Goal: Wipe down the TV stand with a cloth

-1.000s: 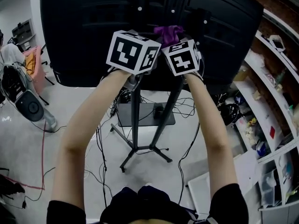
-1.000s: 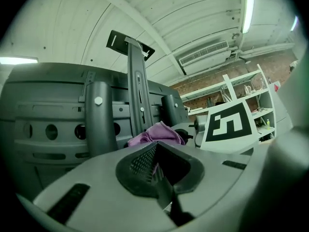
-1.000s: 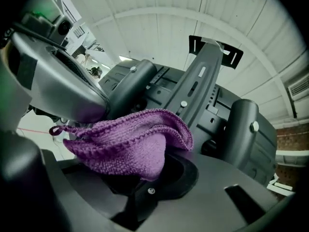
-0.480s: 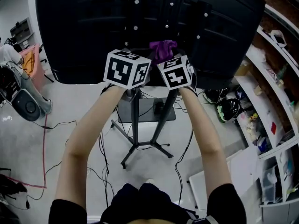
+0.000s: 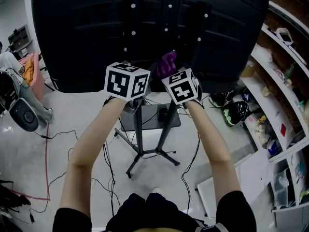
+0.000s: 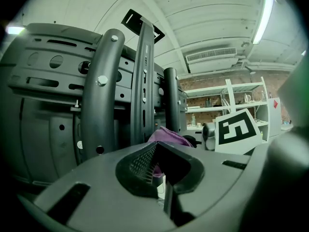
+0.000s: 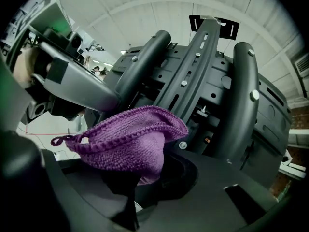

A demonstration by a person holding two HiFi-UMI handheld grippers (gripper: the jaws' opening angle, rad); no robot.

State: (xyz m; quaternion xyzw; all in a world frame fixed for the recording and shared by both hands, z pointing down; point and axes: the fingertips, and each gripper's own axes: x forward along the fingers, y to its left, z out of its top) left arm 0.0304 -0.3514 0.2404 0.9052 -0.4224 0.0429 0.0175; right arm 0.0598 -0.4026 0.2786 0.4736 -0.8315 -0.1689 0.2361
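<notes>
The TV stand's dark upright posts (image 5: 140,129) carry the black back of a TV (image 5: 87,28). My right gripper (image 5: 170,70) is shut on a purple knitted cloth (image 5: 167,62) and holds it against the mounting rails (image 7: 193,76). In the right gripper view the cloth (image 7: 130,144) bulges out over the right gripper (image 7: 145,178). My left gripper (image 5: 135,67) is raised just left of it, close to a post (image 6: 99,91). The left gripper (image 6: 157,166) has its jaws together with nothing between them. The cloth (image 6: 169,137) shows just beyond it.
Shelves (image 5: 277,95) full of small items line the right wall, with a helmet (image 5: 236,112) on the floor below. Cables (image 5: 106,149) trail round the stand's feet and base tray (image 5: 149,117). A seated person (image 5: 9,62) is at far left. A white board (image 5: 215,192) lies near my right.
Both grippers have come down along the stand's rails toward the TV's lower edge, and the purple cloth has moved down with the right one.
</notes>
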